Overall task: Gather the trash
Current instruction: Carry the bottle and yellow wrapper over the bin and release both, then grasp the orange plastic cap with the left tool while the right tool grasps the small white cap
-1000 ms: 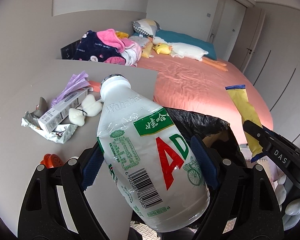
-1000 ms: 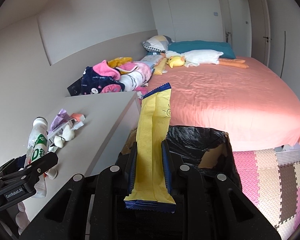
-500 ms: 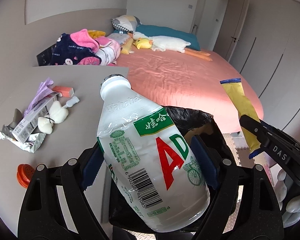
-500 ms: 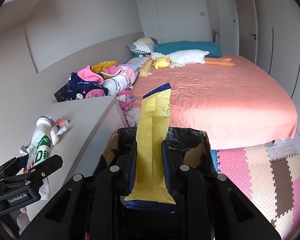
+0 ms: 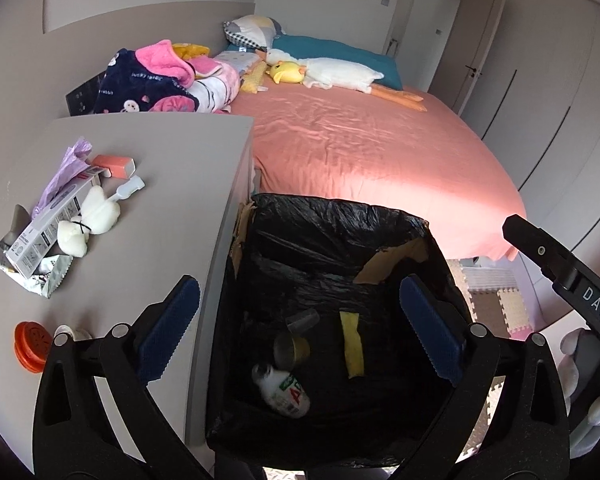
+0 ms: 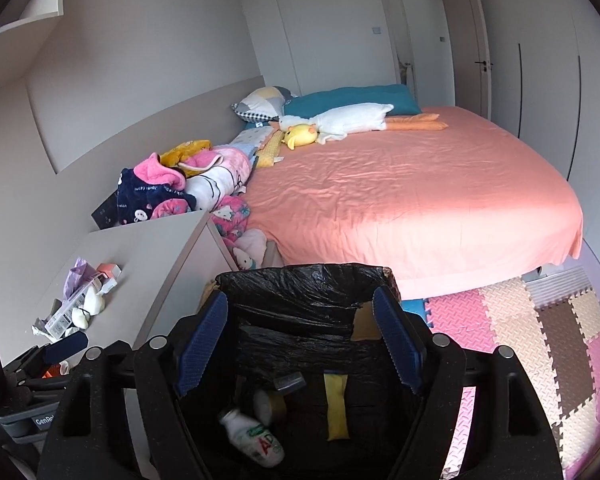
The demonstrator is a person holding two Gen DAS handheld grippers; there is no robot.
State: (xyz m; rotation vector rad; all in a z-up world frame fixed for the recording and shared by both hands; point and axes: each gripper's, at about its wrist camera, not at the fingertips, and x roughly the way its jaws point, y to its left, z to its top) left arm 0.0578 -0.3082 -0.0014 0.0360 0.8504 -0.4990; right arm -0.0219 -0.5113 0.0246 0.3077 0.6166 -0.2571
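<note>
The left gripper (image 5: pixel 300 332) hangs spread and empty above the black-lined bin (image 5: pixel 340 220). Inside lie a white bottle (image 5: pixel 284 392) and a yellow wrapper (image 5: pixel 352 348). More litter sits on the table (image 5: pixel 172 168) beside it.

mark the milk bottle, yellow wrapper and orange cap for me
milk bottle (image 5: pixel 286 393): left wrist view, on its label.
yellow wrapper (image 5: pixel 353 345): left wrist view, mid-length.
orange cap (image 5: pixel 30 346): left wrist view, its top face.
</note>
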